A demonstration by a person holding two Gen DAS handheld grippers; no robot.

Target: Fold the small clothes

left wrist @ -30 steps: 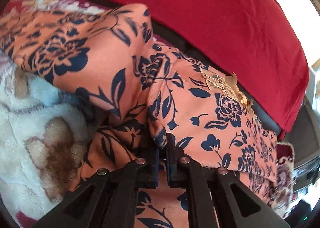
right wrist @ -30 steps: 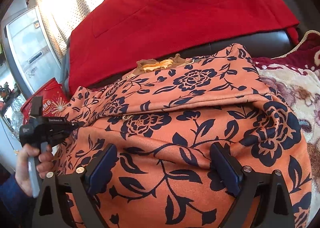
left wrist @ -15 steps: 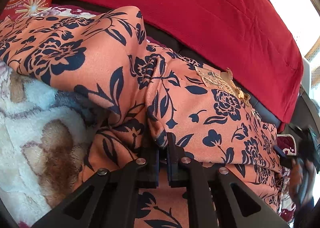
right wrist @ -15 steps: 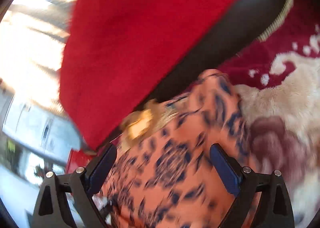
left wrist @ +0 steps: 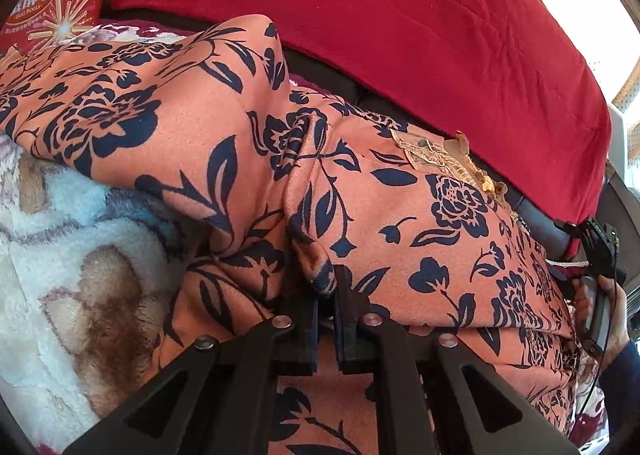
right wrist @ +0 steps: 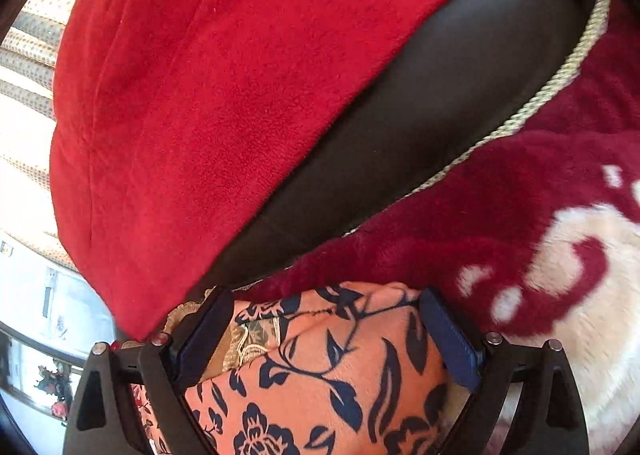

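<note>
An orange garment with dark blue flowers [left wrist: 400,223] lies folded on a fleece blanket, with a gold lace collar [left wrist: 440,159] at its far edge. My left gripper [left wrist: 326,295] is shut on a fold of this garment near its lower middle. In the right wrist view the same garment [right wrist: 320,375] sits between the spread fingers of my right gripper [right wrist: 320,319], which is open around the collar corner. The right gripper and the hand holding it also show in the left wrist view [left wrist: 596,255] at the far right edge.
A red fleece cover [left wrist: 400,15] drapes a dark leather sofa back [right wrist: 420,115] behind the garment. A white, brown and maroon plush blanket [left wrist: 60,255] lies under it. A red egg-roll box [left wrist: 48,11] stands at the far left. Curtains [right wrist: 24,55] are behind.
My right gripper swung from over the garment's middle to its far right collar corner and dropped low, still open. The left gripper stayed shut on the fold and shifted only slightly.
</note>
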